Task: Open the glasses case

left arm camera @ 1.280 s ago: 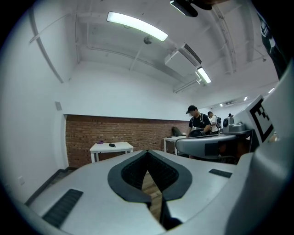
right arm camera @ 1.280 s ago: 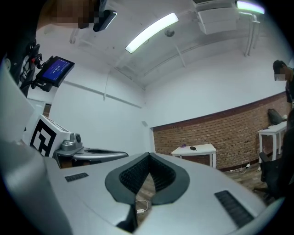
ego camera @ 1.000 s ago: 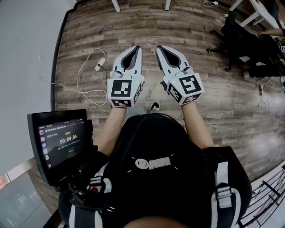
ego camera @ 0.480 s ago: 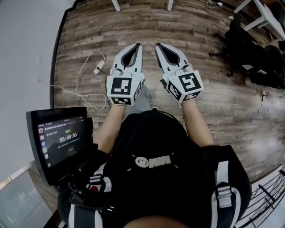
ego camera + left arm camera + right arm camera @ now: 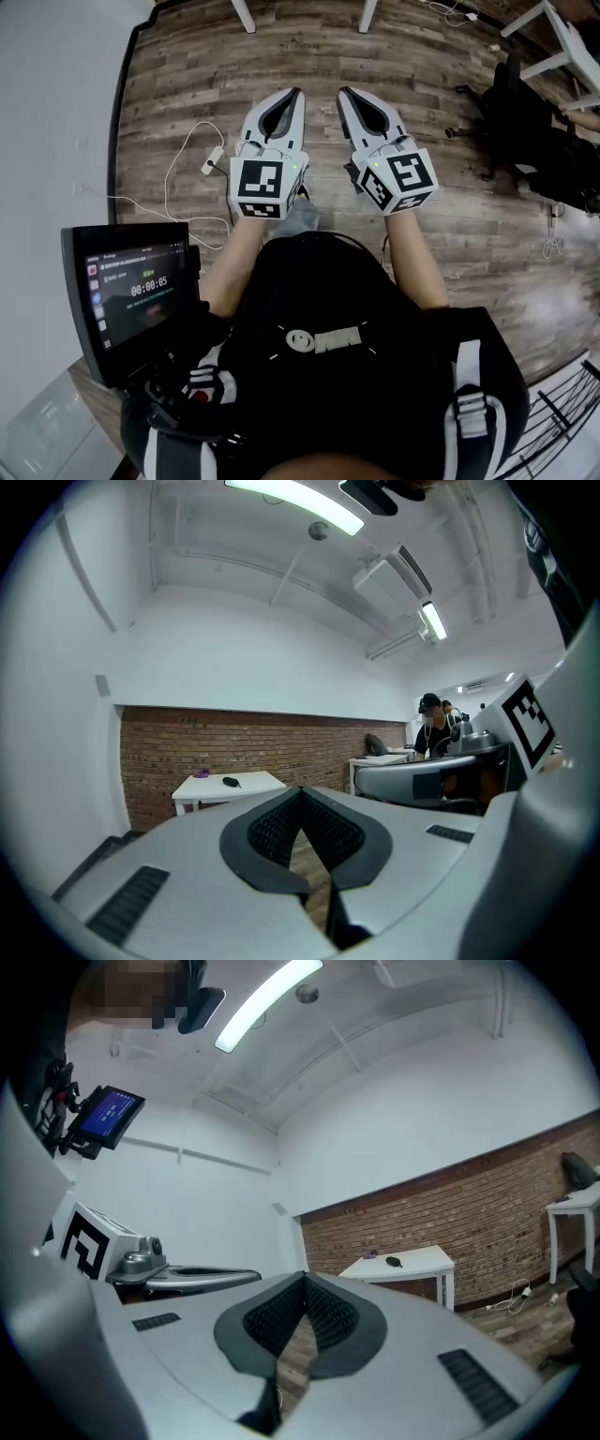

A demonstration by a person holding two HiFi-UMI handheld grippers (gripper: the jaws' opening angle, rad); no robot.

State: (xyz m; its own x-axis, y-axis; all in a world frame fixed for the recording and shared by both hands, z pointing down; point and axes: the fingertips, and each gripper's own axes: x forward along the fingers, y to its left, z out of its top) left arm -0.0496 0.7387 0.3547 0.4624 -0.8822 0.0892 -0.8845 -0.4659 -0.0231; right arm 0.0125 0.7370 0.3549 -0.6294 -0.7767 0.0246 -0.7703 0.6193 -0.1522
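The left hand-held gripper (image 5: 294,94) and right hand-held gripper (image 5: 343,92) are both closed, empty, above the wooden floor (image 5: 187,75). A small dark thing (image 5: 231,781) on the far white worktop (image 5: 202,787), centre-left, may be the glasses case; I cannot tell. Close in first, then part the jaws.

Bare wooden floor (image 5: 187,75) lies open straight ahead. A white cable (image 5: 212,164) trails at the left near the wall (image 5: 56,112); dark bags (image 5: 530,141) crowd the right. A screen (image 5: 131,300) sits close at the left.
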